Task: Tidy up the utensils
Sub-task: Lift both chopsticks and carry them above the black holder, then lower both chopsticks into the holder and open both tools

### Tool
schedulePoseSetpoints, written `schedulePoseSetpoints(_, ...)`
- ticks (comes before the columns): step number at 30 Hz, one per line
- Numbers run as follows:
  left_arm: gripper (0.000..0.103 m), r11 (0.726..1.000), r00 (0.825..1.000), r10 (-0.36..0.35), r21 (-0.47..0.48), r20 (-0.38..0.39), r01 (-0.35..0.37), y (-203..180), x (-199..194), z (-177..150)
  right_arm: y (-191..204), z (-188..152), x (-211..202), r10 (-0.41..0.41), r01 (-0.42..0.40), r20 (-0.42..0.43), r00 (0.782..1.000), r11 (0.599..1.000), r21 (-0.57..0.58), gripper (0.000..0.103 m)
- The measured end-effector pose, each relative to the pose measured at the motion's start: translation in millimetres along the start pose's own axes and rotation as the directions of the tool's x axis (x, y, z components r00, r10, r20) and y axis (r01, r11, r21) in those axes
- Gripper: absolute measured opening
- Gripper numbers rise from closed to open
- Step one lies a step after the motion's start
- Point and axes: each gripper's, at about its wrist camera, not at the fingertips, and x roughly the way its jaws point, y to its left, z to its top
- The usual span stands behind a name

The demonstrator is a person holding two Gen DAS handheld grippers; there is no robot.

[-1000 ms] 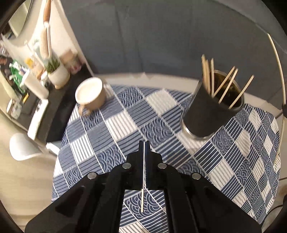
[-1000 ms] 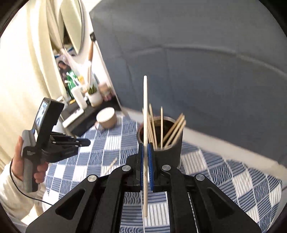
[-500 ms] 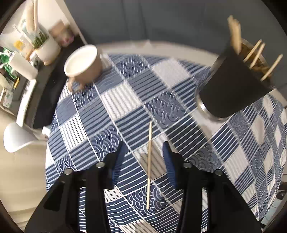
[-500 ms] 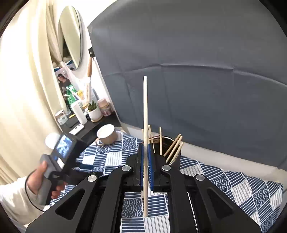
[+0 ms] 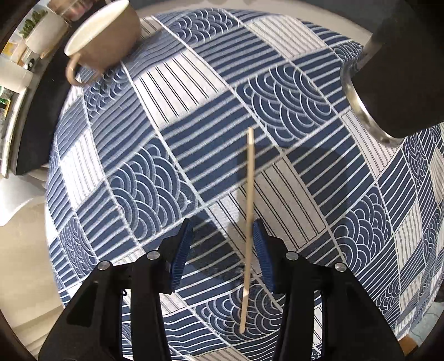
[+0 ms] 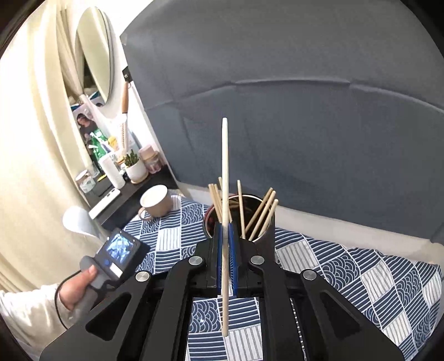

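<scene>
beige ceramic is seen at the far left of the left wrist view, where a mug [image 5: 108, 41] stands near the edge of the round table [image 5: 277, 16], which is covered by a blue-and-white patterned cloth [image 5: 194, 133]. further right in that view the left tongs [image 5: 220, 238] are pointed down at the cloth with the jaws held partly apart, and a loose wooden chopstick [image 5: 249, 211] is seen lying flat on the cloth between the blue pads [image 5: 180, 250], much closer to the right-hand pad; whether that pad touches it cannot be told. it is not gripped. at the right edge of the view the dark cylindrical holder [image 5: 399, 83] with a metal rim at its base is seen, standing apart from the loose chopstick. in the right wrist view, a hand [image 6: 75, 288] in a pale sleeve is seen at the lower left, wrapped around the handle of the other device. the mug [image 6: 155, 205] is seen behind it on the cloth. in the centre, the right tongs [image 6: 227, 250] are closed on a second chopstick [image 6: 225, 180], which is held upright with its ends projecting above and below the pads. just behind it the holder [image 6: 266, 230] is seen with several chopsticks [image 6: 262, 211] leaning inside it.
</scene>
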Motion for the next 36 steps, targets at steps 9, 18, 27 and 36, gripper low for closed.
schedulePoseSetpoints(9,0.005,0.996,0.996,-0.09,0.013,-0.011,0.09,-9,0,-9,-6,3,3,0.019,-0.019,-0.006,1.0,1.0,0.0,0.005)
schedulePoseSetpoints(18,0.005,0.99,0.99,-0.142,-0.016,0.003,0.142,5,-9,-23,-15,8,7,0.039,-0.039,-0.015,0.999,0.999,-0.002,0.005)
schedulePoseSetpoints(27,0.005,0.981,0.977,-0.183,-0.045,0.11,0.188,34,-62,-22,-17,18,8,0.066,-0.066,0.01,0.998,0.998,-0.012,0.005)
schedulePoseSetpoints(36,0.005,0.971,0.873,-0.238,0.069,0.426,0.231,15,-178,34,-21,38,11,0.108,-0.106,0.123,0.987,0.994,-0.021,0.005)
